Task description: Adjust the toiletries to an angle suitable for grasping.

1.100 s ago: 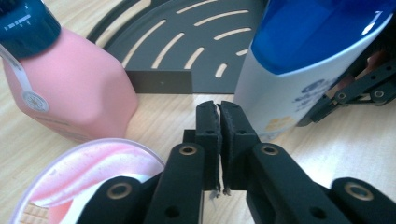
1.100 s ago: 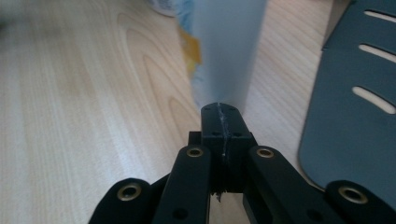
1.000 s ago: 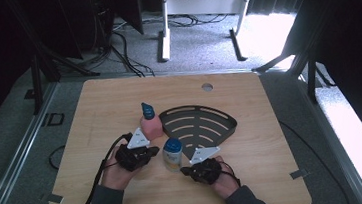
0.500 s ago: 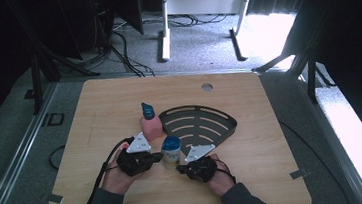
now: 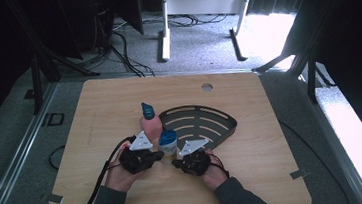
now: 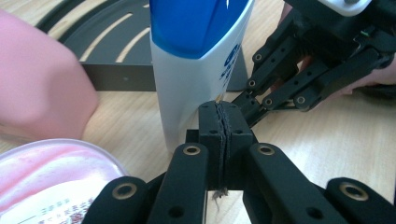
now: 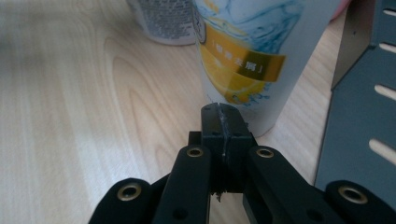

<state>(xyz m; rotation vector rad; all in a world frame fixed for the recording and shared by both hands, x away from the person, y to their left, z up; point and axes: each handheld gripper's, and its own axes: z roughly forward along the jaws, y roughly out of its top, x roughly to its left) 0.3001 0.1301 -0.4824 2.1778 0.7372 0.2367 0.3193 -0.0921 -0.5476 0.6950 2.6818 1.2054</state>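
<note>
I am facing the white bottle (image 5: 168, 142) standing upright on the table (image 5: 94, 105), beside the black rack (image 5: 211, 124): rigid, probably slippery plastic, best gripped low on its body. My left gripper (image 6: 225, 122) and right gripper (image 7: 223, 122) are both pressed closed, empty

On worktop (image 5: 95, 115): bottle (image 5: 168, 142) near front centre, between left gripper (image 5: 160, 155) and right gripper (image 5: 173, 161). Second bottle (image 5: 149, 121) just behind and left of first. Rack (image 5: 206, 124) immediately right of both bottles, flat on worktop.
</note>
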